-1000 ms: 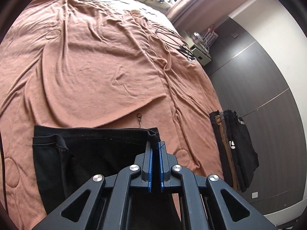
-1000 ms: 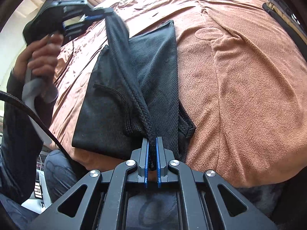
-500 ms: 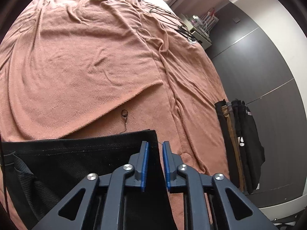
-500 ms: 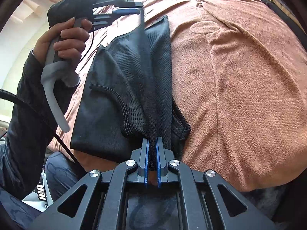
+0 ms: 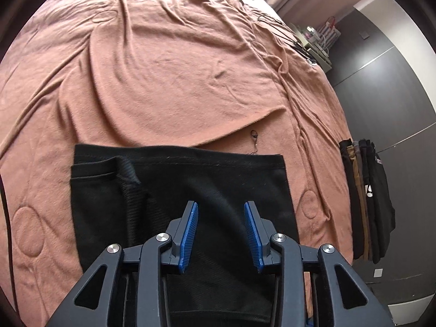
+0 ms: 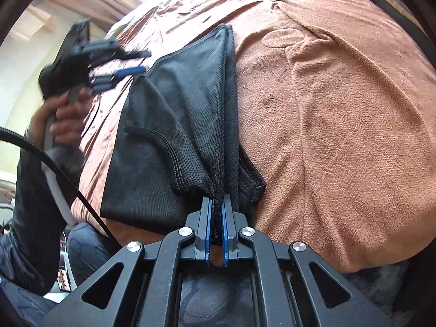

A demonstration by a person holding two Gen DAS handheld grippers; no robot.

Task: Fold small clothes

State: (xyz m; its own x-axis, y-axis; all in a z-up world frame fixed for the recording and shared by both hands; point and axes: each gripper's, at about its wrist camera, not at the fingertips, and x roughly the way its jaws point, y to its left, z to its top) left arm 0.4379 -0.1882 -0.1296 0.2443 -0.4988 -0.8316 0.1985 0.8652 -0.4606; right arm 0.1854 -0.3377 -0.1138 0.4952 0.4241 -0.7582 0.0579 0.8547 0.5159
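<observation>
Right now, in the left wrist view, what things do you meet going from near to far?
left gripper, jaws opening with nothing between them → black garment → small clip → brown blanket

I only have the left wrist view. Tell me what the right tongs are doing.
Observer: The right tongs are shut on a bunched edge of the black garment.
Operator: Report where my left tongs sit from that side.
Observer: The left tongs hang above the garment's far end, jaws opening, nothing between them.
Operator: Say what lies past the near edge.
Observer: The person's knee shows below the blanket.
</observation>
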